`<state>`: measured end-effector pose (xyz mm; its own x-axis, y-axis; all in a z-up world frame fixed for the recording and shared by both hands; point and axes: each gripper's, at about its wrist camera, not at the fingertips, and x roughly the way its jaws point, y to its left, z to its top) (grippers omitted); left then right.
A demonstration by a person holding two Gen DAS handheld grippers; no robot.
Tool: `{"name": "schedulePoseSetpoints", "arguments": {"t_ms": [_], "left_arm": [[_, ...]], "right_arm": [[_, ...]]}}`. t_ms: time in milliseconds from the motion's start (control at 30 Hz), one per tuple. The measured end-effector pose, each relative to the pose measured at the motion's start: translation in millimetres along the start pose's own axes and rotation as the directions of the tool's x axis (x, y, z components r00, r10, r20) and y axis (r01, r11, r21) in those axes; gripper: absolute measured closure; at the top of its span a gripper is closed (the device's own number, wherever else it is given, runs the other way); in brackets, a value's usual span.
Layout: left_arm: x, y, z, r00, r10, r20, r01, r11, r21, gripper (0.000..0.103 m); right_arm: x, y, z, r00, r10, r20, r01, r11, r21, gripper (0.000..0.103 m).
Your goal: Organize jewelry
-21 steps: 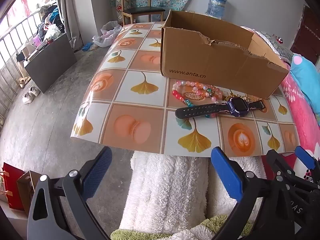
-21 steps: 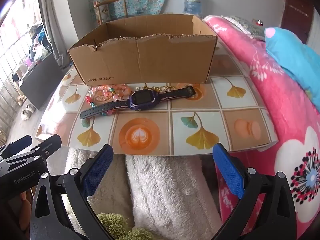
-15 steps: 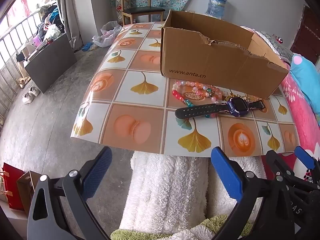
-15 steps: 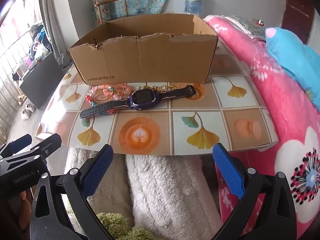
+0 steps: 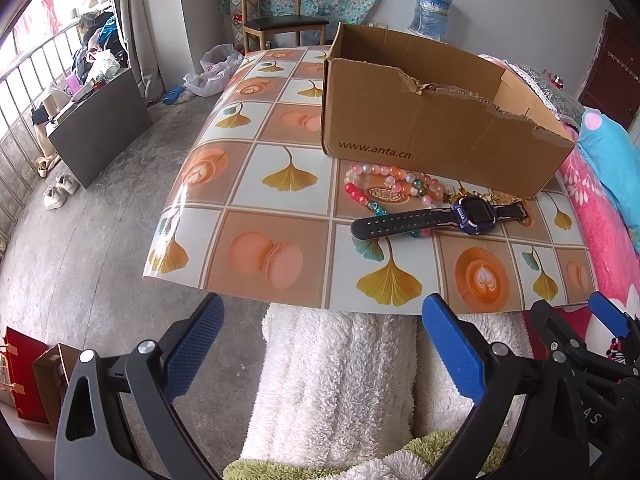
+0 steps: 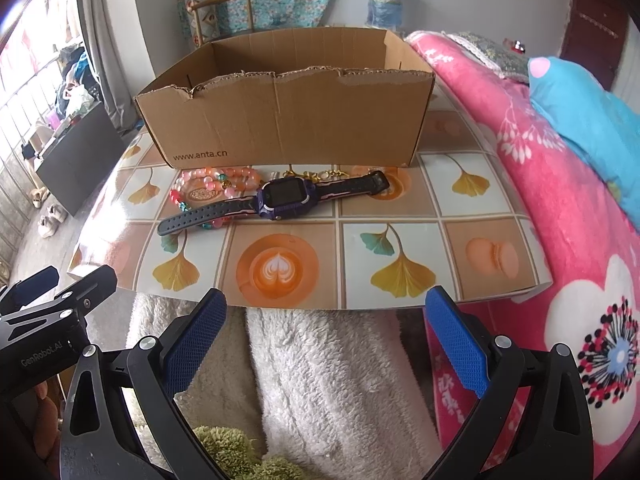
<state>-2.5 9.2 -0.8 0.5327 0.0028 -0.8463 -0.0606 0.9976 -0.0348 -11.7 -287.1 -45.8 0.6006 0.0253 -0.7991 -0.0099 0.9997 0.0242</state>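
Observation:
A purple smartwatch [image 5: 474, 213] [image 6: 286, 199] with black straps lies on the tiled tabletop, partly over a pink beaded bracelet [image 5: 390, 184] [image 6: 218, 184]. Small gold pieces [image 6: 320, 175] lie behind the watch, against an open cardboard box [image 5: 432, 120] [image 6: 288, 120]. My left gripper [image 5: 320, 340] is open and empty, held below the table's near edge, left of the jewelry. My right gripper [image 6: 326, 328] is open and empty, below the near edge in front of the watch. The right gripper's tip also shows in the left wrist view [image 5: 608, 318].
The patterned tabletop [image 5: 260, 200] [image 6: 460, 216] ends just ahead of both grippers. White fluffy fabric [image 5: 336, 380] lies under them. A pink blanket [image 6: 540, 184] and a blue pillow [image 6: 588, 120] lie to the right. A chair [image 5: 276, 20] stands behind the table.

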Motion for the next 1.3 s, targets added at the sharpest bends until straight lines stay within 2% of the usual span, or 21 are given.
{"name": "schedulePoseSetpoints", "arguments": {"t_ms": [700, 1300], "left_arm": [[0, 0, 7, 1.0, 0.003, 0.001, -0.003, 1.0, 0.012, 0.006], [0, 1, 7, 1.0, 0.001, 0.005, -0.001, 1.0, 0.011, 0.006]], "right_arm": [[4, 2, 6, 0.997, -0.041, -0.062, 0.041, 0.999, -0.01, 0.007], [4, 3, 6, 0.998, -0.039, -0.052, 0.038, 0.999, -0.015, 0.007]]}}
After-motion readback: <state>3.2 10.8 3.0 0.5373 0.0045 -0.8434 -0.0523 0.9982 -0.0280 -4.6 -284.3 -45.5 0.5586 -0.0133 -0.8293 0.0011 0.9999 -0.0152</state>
